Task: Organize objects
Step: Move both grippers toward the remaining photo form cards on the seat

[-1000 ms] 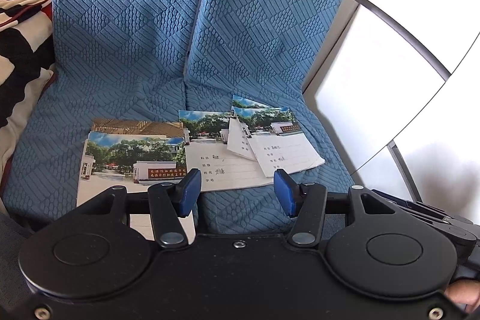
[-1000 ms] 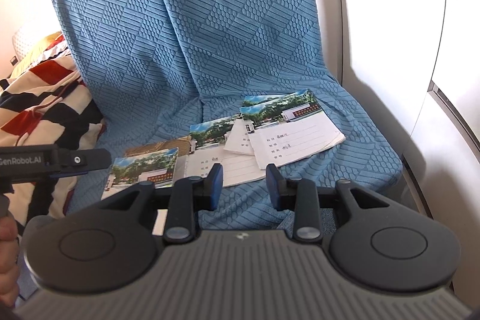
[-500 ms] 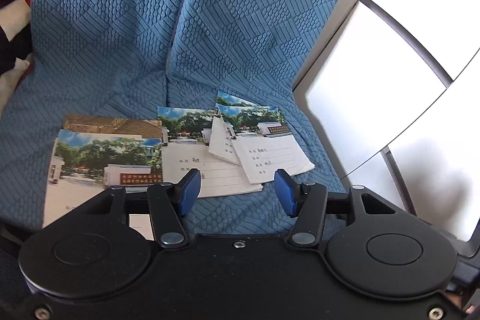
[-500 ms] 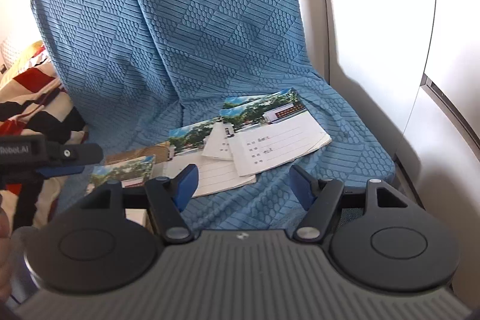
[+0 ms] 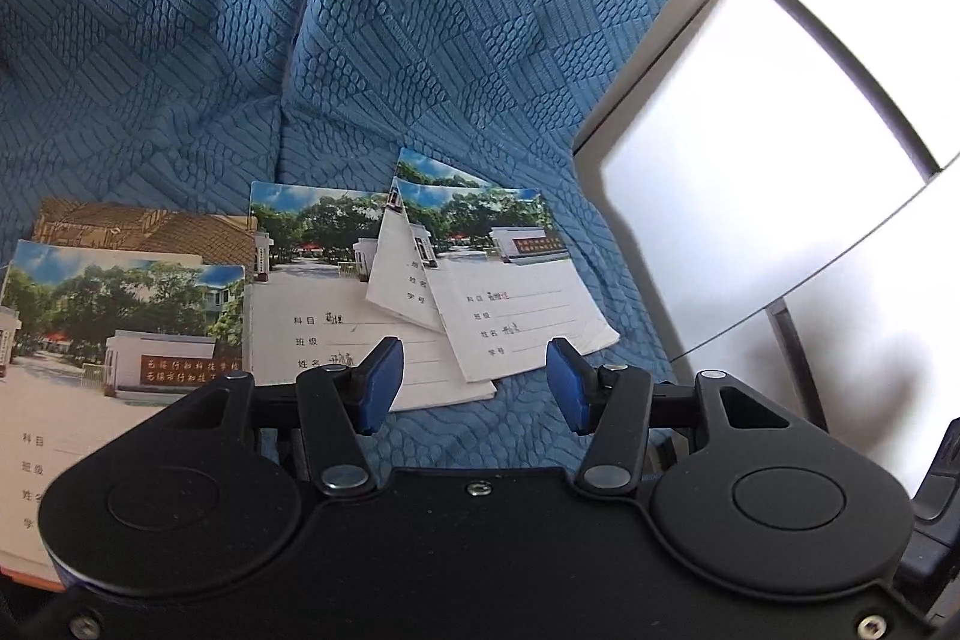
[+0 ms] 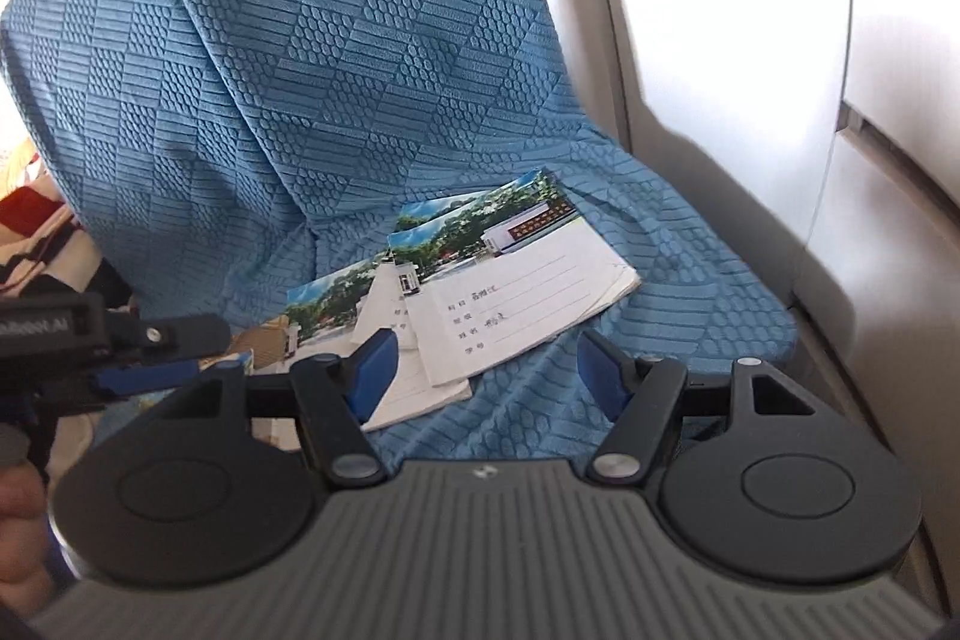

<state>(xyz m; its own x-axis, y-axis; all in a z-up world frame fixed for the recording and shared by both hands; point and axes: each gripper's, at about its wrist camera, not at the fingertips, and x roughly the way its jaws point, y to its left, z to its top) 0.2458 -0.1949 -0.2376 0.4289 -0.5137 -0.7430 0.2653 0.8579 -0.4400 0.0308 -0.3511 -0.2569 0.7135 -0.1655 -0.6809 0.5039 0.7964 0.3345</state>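
Several school notebooks with photo covers lie spread on a blue textured chair seat [image 5: 480,100]. The rightmost notebook [image 5: 510,292] overlaps a folded one and a middle notebook [image 5: 324,280]; two more lie at the left [image 5: 114,340]. My left gripper [image 5: 474,382] is open and empty, just short of the middle and right notebooks. My right gripper [image 6: 486,370] is open and empty, in front of the rightmost notebook [image 6: 516,280]. The left gripper's body shows at the left of the right wrist view [image 6: 120,358].
A white panel with a dark rail [image 5: 780,160] stands right of the seat. A striped red, black and white cloth [image 6: 36,232] lies at the left. The chair back rises behind the notebooks.
Both grippers have moved in closer to the notebooks. My right gripper's jaws have opened wider, from nearly together to well apart. The left jaws stay open.
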